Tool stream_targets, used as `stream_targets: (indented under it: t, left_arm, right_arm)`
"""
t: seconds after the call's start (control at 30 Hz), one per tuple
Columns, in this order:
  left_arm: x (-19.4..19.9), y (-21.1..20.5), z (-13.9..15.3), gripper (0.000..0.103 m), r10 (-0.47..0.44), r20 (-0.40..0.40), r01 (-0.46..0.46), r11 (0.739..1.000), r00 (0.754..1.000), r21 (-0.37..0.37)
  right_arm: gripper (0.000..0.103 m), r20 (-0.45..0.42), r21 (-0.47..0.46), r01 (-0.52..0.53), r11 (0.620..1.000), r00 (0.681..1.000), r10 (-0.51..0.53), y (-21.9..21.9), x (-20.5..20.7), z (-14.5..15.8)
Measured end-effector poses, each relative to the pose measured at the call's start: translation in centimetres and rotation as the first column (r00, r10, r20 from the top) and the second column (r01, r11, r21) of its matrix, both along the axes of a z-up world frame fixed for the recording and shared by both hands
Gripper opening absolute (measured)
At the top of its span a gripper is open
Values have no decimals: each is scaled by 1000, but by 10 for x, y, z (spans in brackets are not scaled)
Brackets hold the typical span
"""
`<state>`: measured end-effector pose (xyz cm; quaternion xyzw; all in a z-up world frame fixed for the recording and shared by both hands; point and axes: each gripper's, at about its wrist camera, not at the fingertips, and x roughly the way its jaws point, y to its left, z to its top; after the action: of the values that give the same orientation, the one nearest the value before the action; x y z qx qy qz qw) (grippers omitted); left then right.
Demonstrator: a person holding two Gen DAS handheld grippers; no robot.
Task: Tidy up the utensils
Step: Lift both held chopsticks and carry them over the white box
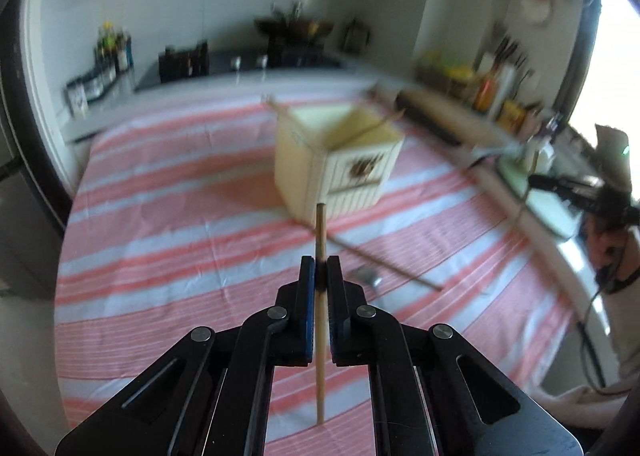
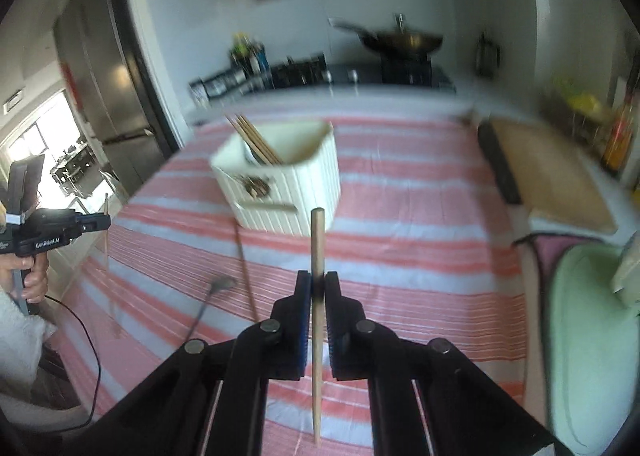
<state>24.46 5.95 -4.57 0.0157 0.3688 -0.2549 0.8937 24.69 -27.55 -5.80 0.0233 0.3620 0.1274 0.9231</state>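
A cream ribbed utensil holder (image 1: 340, 163) stands on the striped cloth and also shows in the right wrist view (image 2: 284, 183), with several wooden chopsticks (image 2: 256, 141) leaning inside. My left gripper (image 1: 320, 268) is shut on a wooden chopstick (image 1: 320, 232), held upright above the cloth in front of the holder. My right gripper (image 2: 317, 284) is shut on another wooden chopstick (image 2: 317, 240), also upright, in front of the holder. One chopstick (image 2: 246, 272) lies on the cloth by the holder, next to a metal spoon (image 2: 216, 288). The left gripper also shows at the left edge of the right wrist view (image 2: 102, 220).
The red-and-white striped cloth (image 1: 180, 215) covers the counter. A wooden cutting board (image 2: 552, 171) lies at the right, a pale green tray (image 2: 592, 320) nearer. A wok (image 2: 404, 41) sits on the stove at the back, with bottles (image 2: 248, 53) beside it.
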Motion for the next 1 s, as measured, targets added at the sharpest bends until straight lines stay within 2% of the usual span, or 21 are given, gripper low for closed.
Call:
stream_targets:
  t: [0.17,0.27,0.37,0.57,0.67,0.77,0.9,1.0]
  left_arm:
    - [-3,7,33,4,4,47,1,995,999,-100]
    - [7,12,61,4,39,119,-22,989,992,-144]
    - [32,7,100,4,45,158,-14,981,986,-195]
    - [77,-22,145,4,118,271,-71,981,955,-178]
    - [100,-41,147,4,145,303,-98,981,942,-167]
    - [124,-62,134,4,158,319,-123,985,935,-124]
    - [156,-82,103,4,158,246,-137,986,956,-98]
    - [175,-89,78,4,166,191,-154,985,967,-78]
  right_arm:
    - [7,105,2,21,1000,994,-21,-3,-10,31]
    - [7,172,4,58,998,983,-57,-8,0,58]
    - [7,225,21,78,997,971,-81,-10,21,86]
    - [7,319,49,81,995,943,-93,4,65,138]
    - [7,367,71,64,995,926,-86,18,81,150]
    - [7,413,41,39,998,909,-53,40,100,147]
    - [7,369,-9,7,1000,929,-4,64,130,120]
    - [7,380,-47,-34,998,924,49,77,146,95]
